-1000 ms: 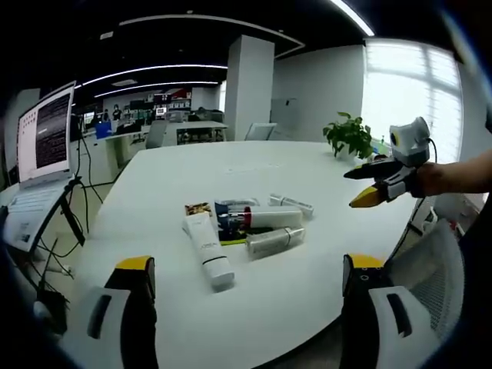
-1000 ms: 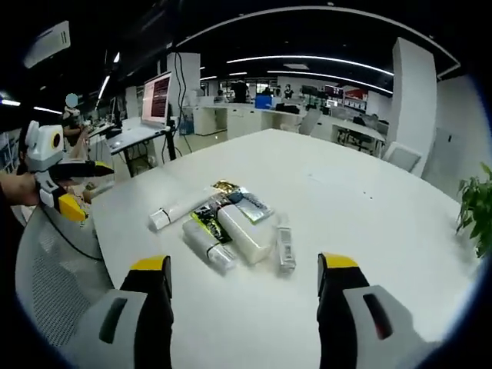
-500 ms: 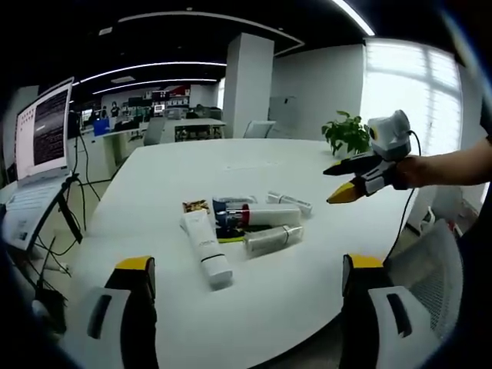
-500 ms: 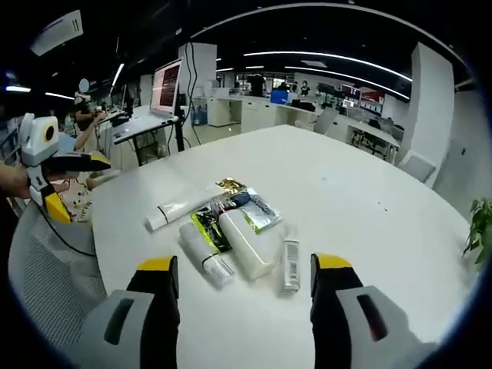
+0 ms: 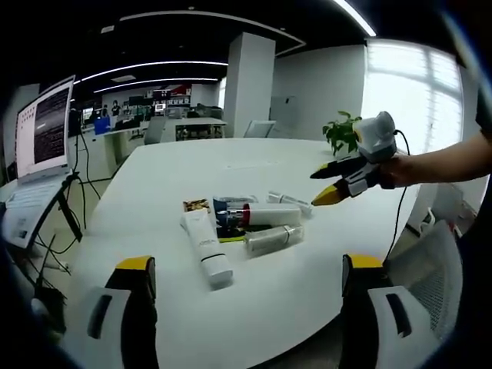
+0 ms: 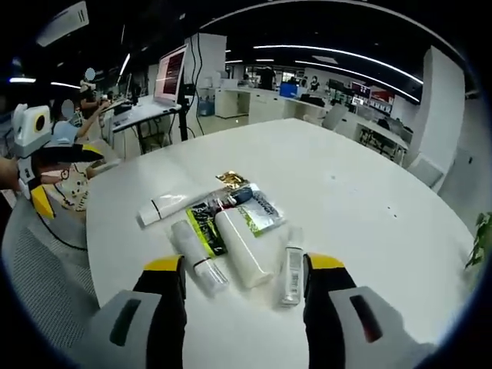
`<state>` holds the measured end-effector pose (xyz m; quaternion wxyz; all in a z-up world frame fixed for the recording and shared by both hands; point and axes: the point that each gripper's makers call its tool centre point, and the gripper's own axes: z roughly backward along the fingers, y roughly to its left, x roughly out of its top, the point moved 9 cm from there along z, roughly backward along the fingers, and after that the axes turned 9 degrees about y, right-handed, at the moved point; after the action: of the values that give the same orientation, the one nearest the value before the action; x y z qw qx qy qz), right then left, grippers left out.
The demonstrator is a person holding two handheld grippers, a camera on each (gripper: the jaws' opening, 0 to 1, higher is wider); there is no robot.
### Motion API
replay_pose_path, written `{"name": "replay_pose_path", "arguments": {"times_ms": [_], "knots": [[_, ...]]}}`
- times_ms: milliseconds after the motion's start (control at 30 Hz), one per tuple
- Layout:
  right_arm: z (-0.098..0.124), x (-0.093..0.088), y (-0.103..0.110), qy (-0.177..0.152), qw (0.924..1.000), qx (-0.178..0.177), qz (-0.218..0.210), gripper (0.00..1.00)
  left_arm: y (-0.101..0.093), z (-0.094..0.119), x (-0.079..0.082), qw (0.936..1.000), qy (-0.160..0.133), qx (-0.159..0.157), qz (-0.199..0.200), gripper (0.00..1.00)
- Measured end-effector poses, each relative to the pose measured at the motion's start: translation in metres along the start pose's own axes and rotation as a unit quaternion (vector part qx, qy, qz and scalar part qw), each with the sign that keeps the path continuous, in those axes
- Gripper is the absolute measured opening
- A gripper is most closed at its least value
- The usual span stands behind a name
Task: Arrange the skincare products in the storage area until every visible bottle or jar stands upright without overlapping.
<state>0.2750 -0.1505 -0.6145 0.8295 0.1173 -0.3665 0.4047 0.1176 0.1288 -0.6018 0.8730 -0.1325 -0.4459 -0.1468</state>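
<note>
White table carries my skincare pile, all lying flat (seemingly overlapping). Right gripper hovers just before it, jaws spread; left gripper spread too, holding nothing.

Site: open-plan office | Evidence: round white meeting table; mesh chair; monitor on stand; desk rows; ceiling strip lights; potted plant
</note>
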Motion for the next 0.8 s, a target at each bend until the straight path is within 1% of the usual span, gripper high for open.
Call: {"name": "replay_pose_path", "arguments": {"times_ms": [433,567,700,800], "knots": [[-0.031,0.008,0.001,0.021,0.9995,0.022,0.007,0.57,0.003,-0.002,-0.002,1.0000,0.008,0.000,0.004,0.92],[-0.042,0.011,0.001,0.031,0.9989,0.030,0.016,0.55,0.002,-0.002,-0.002,0.9999,0.011,-0.001,0.002,0.92],[-0.048,0.011,0.000,0.039,0.9982,0.037,0.026,0.53,0.002,-0.002,-0.003,0.9999,0.015,-0.002,0.001,0.92],[-0.058,0.011,0.000,0.049,0.9973,0.043,0.033,0.51,0.003,-0.003,-0.003,0.9998,0.017,-0.001,0.004,0.92]]}}
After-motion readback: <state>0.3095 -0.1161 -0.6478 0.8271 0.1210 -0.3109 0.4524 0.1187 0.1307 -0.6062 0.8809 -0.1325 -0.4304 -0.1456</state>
